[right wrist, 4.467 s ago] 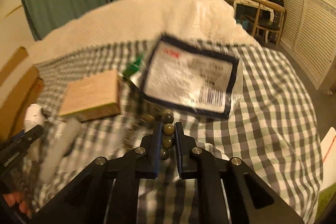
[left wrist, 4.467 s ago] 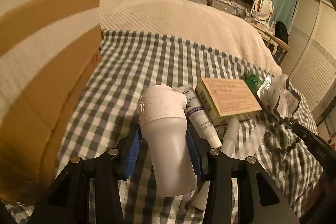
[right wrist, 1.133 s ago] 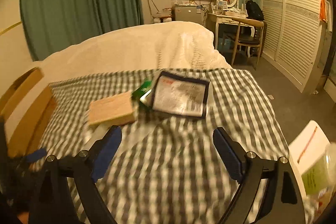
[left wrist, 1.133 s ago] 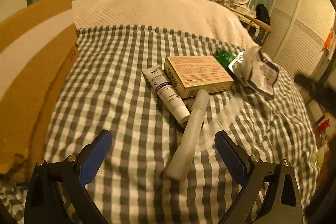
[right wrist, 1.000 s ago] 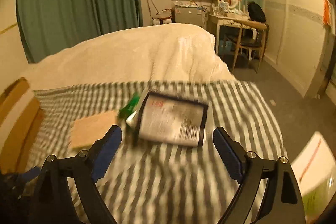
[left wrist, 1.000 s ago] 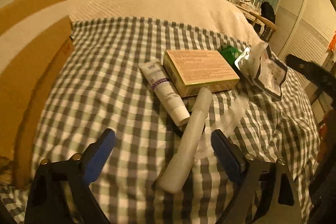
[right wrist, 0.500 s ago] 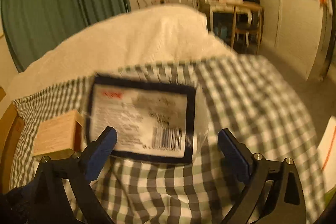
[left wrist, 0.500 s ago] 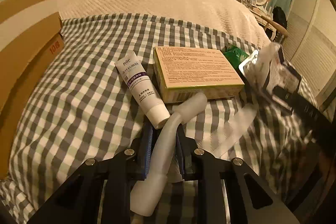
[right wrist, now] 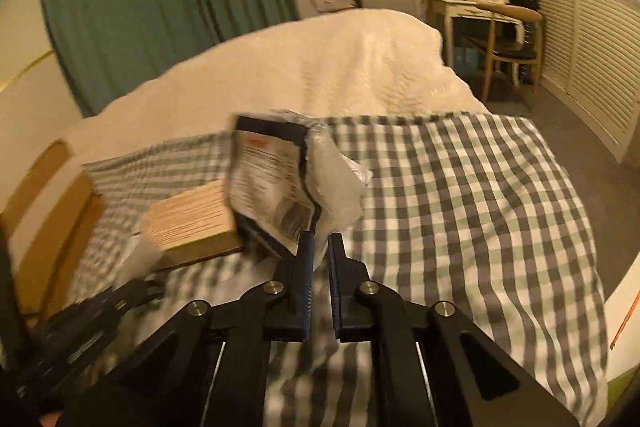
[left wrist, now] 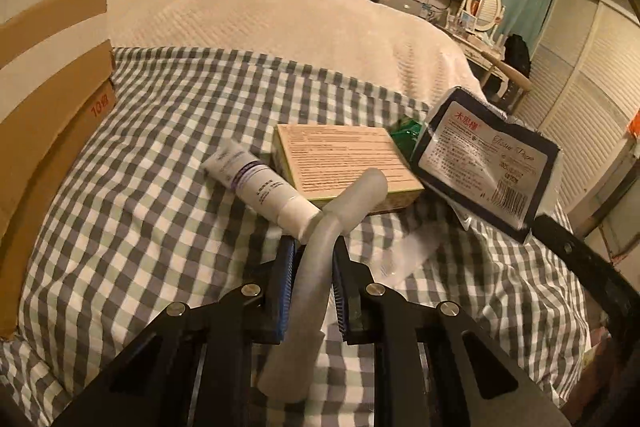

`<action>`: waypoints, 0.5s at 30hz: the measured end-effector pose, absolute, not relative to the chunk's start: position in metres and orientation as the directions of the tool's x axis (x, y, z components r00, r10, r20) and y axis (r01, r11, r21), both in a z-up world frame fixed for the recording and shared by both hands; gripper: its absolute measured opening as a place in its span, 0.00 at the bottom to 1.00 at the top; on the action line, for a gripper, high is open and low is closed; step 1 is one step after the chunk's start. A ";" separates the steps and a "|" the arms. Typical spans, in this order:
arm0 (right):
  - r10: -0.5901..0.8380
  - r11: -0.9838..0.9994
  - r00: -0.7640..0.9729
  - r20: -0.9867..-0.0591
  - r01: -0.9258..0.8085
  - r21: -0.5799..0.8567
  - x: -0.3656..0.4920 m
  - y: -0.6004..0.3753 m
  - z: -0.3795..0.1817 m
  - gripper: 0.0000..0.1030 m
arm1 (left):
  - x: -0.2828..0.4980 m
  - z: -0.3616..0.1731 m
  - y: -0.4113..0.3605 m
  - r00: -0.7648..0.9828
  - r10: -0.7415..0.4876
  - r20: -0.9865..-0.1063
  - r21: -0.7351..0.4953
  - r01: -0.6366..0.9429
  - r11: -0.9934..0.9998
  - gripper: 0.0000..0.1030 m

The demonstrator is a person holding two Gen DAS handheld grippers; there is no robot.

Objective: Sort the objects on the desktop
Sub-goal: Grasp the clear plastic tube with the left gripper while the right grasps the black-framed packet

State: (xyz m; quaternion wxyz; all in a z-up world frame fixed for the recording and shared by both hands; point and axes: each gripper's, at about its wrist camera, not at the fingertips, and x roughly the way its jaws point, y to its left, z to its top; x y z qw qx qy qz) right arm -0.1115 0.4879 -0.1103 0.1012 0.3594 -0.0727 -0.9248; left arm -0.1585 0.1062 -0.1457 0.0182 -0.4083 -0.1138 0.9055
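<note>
Both tools loaded right now. Left tool [left wrist: 314, 259] is clenched on the pale translucent tube [left wrist: 320, 255], which flexes between the pads; its far end lies across the near corner of the tan flat box [left wrist: 344, 159], its near end hangs under the tool. Right tool [right wrist: 318, 247] is pinched tight on the plastic edge of the dark-bordered tissue pack [right wrist: 272, 187], and the pack is tipped up off the bed.

Progress, my read: mid-sort, two picks in hand, nothing from this cluster delivered yet. Left on the checked bedspread [left wrist: 160, 147]: the white cream tube [left wrist: 256, 183], the tan flat box, a green packet [left wrist: 408, 135] wedged between box and tissue pack, plus a clear flat wrapper [left wrist: 404, 255] lying by the left tool.

Likely drop point is the cardboard box [left wrist: 48, 99] at the left edge of the bed; can't see inside it.

In the way:
- Cream tube cap touches the pale tube, may get dragged.
- Tissue pack overlaps the green packet and sits just beside the tan box.
- The two tools work close together; right one shows at the edge of the left view.
</note>
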 end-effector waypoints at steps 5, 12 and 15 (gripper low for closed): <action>-0.315 -0.949 -0.697 -0.644 0.248 0.195 -0.099 0.488 -0.108 0.13 | -0.164 -0.150 0.113 -0.654 0.129 -0.746 -0.225 0.065 -0.972 0.18; -0.315 -0.945 -0.692 -0.650 0.168 0.279 -0.106 0.502 -0.131 0.55 | -0.182 -0.151 0.126 -0.658 0.138 -0.740 -0.243 0.071 -0.967 0.18; -0.299 -0.940 -0.715 -0.632 0.105 0.325 -0.108 0.519 -0.133 0.62 | -0.189 -0.151 0.130 -0.667 0.156 -0.729 -0.259 0.058 -0.964 0.18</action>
